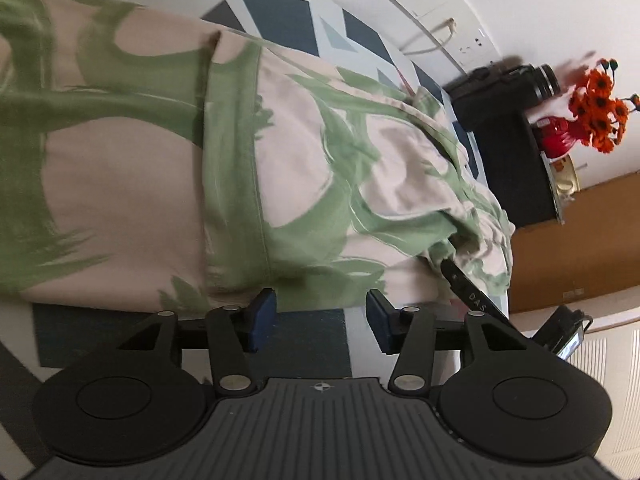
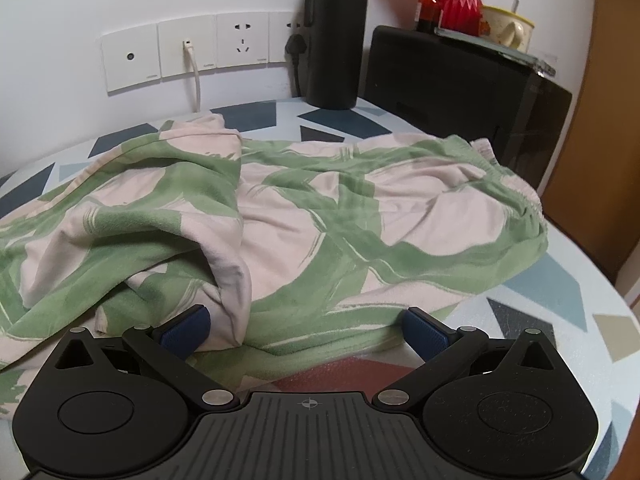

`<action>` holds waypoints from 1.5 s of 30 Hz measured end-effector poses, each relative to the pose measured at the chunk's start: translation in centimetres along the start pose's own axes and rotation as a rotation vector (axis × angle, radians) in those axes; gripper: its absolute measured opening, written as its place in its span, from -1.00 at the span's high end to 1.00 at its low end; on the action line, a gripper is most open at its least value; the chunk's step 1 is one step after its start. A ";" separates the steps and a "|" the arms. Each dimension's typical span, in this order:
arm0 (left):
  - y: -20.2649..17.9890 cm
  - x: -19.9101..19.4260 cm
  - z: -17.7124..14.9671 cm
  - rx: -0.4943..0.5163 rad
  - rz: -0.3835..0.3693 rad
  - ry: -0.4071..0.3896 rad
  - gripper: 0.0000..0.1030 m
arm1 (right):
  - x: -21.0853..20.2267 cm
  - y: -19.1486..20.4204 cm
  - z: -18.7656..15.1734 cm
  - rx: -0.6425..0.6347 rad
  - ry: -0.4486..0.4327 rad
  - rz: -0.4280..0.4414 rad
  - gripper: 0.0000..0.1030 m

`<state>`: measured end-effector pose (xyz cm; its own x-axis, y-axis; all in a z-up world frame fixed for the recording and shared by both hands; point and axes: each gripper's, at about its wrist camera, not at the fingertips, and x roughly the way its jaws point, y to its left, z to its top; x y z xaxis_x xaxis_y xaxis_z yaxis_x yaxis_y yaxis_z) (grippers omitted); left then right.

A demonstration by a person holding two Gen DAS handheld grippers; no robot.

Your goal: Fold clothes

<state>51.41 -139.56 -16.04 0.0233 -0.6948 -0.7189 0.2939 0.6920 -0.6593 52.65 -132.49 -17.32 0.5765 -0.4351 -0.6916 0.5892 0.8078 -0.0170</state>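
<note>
Lying crumpled ahead of both tools, the garment (image 2: pixel 304 216), soft pale-pink cloth with green brushstroke print, covers much of the round table (image 2: pixel 560 300), whose top bears blue and grey geometric shapes. The left hand-held gripper (image 1: pixel 321 320) is released, its blue pads just short of the cloth's near edge, nothing between them. The right hand-held gripper (image 2: pixel 306 330) stands wide, the hem lying loose between its pads. Beyond the cloth, a red vase (image 2: pixel 460 2) holds orange flowers (image 1: pixel 598 108) beside a black flask (image 2: pixel 334 32). Bare tabletop shows to the right.
</note>
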 end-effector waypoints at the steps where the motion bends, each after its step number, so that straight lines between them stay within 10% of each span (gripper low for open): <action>1: 0.1 0.2 0.0 -0.013 0.002 -0.006 0.00 | 0.0 0.0 0.0 0.005 0.002 0.001 -0.98; 17: 1.4 -0.3 1.0 -0.123 0.029 -0.216 -0.18 | -0.1 0.0 -0.2 0.004 0.004 0.004 -0.98; 19: 1.2 -0.1 1.0 -0.107 0.036 -0.230 0.04 | -0.1 0.0 -0.1 0.000 0.005 0.005 -0.98; 21: 1.3 -0.1 1.2 -0.110 0.040 -0.228 0.71 | 0.0 0.0 0.0 -0.006 0.009 0.006 -0.98; 23: 1.3 -0.7 1.1 -0.101 0.052 -0.247 0.79 | 0.0 0.1 0.1 -0.024 0.010 0.006 -0.98; 33: 1.1 -9.8 2.2 0.084 0.149 -0.543 0.83 | -0.8 1.0 0.5 -0.091 0.004 -0.002 -0.98; 45: 6.8 -19.3 -0.2 -0.008 0.326 -0.794 0.83 | -3.4 5.7 -0.1 -0.289 -0.006 0.125 -0.98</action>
<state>52.75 -121.40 -6.76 0.7684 -0.3900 -0.5074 0.1493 0.8802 -0.4505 54.02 -126.37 -15.12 0.6384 -0.3271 -0.6968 0.3287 0.9344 -0.1375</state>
